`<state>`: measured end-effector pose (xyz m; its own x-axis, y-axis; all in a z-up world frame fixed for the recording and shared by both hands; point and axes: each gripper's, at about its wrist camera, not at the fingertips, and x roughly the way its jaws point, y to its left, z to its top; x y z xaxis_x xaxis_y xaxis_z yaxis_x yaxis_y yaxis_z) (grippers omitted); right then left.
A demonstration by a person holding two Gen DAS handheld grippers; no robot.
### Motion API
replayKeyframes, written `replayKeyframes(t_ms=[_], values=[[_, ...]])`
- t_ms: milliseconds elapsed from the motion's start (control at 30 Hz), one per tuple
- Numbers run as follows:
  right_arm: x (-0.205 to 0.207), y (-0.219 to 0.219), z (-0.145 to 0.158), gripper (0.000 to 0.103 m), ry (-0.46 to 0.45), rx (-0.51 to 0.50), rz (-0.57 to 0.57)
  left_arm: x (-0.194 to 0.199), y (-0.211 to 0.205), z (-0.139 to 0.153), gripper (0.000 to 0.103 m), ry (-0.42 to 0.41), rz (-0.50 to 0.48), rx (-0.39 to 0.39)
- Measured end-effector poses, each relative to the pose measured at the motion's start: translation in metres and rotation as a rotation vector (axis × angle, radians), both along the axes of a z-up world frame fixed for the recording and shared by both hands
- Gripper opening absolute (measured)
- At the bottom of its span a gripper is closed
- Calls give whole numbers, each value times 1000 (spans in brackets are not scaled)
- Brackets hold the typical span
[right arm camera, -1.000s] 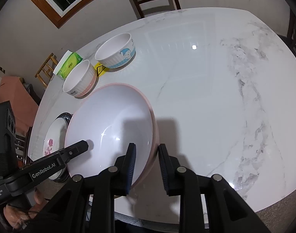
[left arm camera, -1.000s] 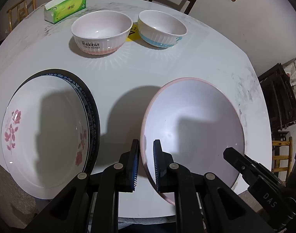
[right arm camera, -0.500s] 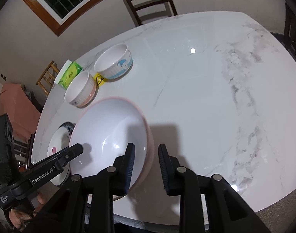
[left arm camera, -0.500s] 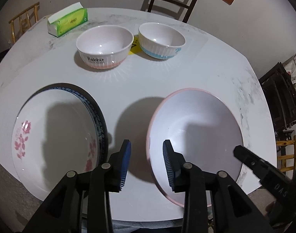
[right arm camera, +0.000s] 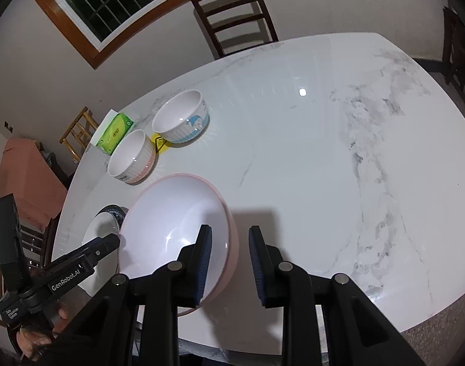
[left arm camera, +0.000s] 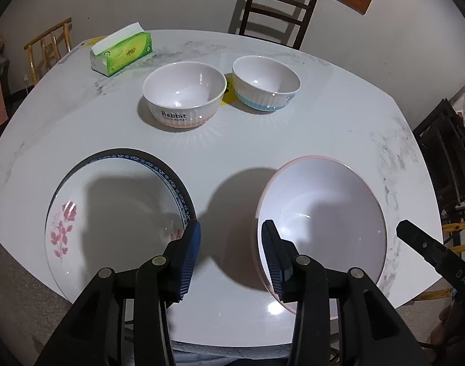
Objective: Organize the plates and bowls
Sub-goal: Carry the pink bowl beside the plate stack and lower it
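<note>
Marble table (left arm camera: 339, 140), left view: left tool (left arm camera: 229, 256) opening, nothing between its pads, pink bowl (left arm camera: 320, 213) just right of it; right view: right tool (right arm camera: 229, 262) gapes loosely around that bowl's rim, so a hasty lift could tip it.

The left gripper (left arm camera: 229, 253) points steeply down, its jaws opening, the blue ribbed pads apart with nothing pressed between them. The right gripper (right arm camera: 229, 259) also tilts downward, its jaws parted by a narrow gap, gripping nothing. At the lower left edge of the right wrist view, a hand (right arm camera: 34, 338) grasps the left gripper's handle.
</note>
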<state>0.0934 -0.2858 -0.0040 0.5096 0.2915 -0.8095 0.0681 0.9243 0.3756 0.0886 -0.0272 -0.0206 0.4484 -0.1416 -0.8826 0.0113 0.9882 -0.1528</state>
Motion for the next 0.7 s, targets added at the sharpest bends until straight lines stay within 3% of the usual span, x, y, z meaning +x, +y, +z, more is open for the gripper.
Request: replayKeyframes(t_ms=[700], values=[[9, 67, 24, 26, -44, -19, 151, -6, 26, 11, 46, -42, 51, 70]])
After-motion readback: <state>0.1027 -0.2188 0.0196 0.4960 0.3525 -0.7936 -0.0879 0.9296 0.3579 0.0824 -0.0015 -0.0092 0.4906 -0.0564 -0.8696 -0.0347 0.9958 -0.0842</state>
